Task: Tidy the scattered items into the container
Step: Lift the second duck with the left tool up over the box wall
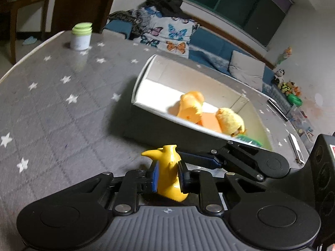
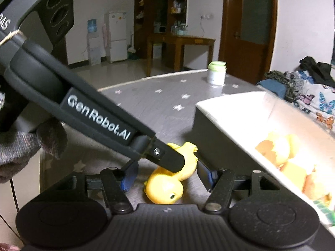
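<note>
My left gripper (image 1: 168, 177) is shut on a yellow toy figure (image 1: 170, 179), just above the grey star-patterned table, in front of the white box (image 1: 146, 71). The box holds orange and yellow plush toys (image 1: 191, 106) and something green. In the right wrist view the same yellow toy (image 2: 165, 186) lies between the spread blue pads of my right gripper (image 2: 165, 177), which is open around it. The left gripper's finger (image 2: 167, 159) crosses over the toy. The white box (image 2: 228, 104) stands to the right.
A white jar with a green lid (image 1: 81, 36) stands at the table's far side, and also shows in the right wrist view (image 2: 216, 73). A blue sofa with a butterfly blanket (image 1: 167, 35) lies behind the table. A wooden table (image 2: 180, 48) stands further back.
</note>
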Demonstrator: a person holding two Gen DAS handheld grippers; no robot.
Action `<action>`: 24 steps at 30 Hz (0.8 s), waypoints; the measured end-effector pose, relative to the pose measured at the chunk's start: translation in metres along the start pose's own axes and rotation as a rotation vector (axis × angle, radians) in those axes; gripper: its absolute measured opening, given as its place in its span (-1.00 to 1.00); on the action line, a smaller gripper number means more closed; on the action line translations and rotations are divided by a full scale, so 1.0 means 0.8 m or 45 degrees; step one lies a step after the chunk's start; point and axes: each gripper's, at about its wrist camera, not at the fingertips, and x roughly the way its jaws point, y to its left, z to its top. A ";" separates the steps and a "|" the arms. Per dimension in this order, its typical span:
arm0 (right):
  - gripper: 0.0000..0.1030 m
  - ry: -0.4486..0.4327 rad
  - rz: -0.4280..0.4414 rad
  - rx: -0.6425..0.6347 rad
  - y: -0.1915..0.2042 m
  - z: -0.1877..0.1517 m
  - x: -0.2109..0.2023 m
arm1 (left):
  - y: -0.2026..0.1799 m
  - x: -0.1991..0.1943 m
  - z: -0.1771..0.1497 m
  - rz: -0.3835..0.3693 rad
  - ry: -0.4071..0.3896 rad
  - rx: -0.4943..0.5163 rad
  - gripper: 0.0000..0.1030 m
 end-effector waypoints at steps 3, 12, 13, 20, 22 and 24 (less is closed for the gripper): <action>0.14 -0.029 -0.028 0.003 -0.006 0.005 -0.015 | -0.010 -0.003 0.008 -0.017 -0.019 0.012 -0.62; -0.32 -0.067 -0.104 0.049 -0.033 0.016 -0.054 | -0.052 0.003 0.038 -0.102 -0.066 0.081 -0.68; -0.32 -0.065 -0.112 0.056 -0.035 0.016 -0.055 | -0.054 0.005 0.040 -0.101 -0.070 0.085 -0.68; -0.29 -0.068 -0.088 0.105 -0.044 -0.004 -0.072 | -0.033 -0.001 0.034 -0.072 -0.098 0.042 -0.66; -0.25 -0.064 -0.082 0.096 -0.040 -0.009 -0.074 | -0.022 -0.005 0.030 -0.067 -0.108 0.021 -0.66; -0.18 -0.054 -0.075 0.090 -0.037 -0.012 -0.072 | -0.013 -0.007 0.025 -0.070 -0.116 0.009 -0.61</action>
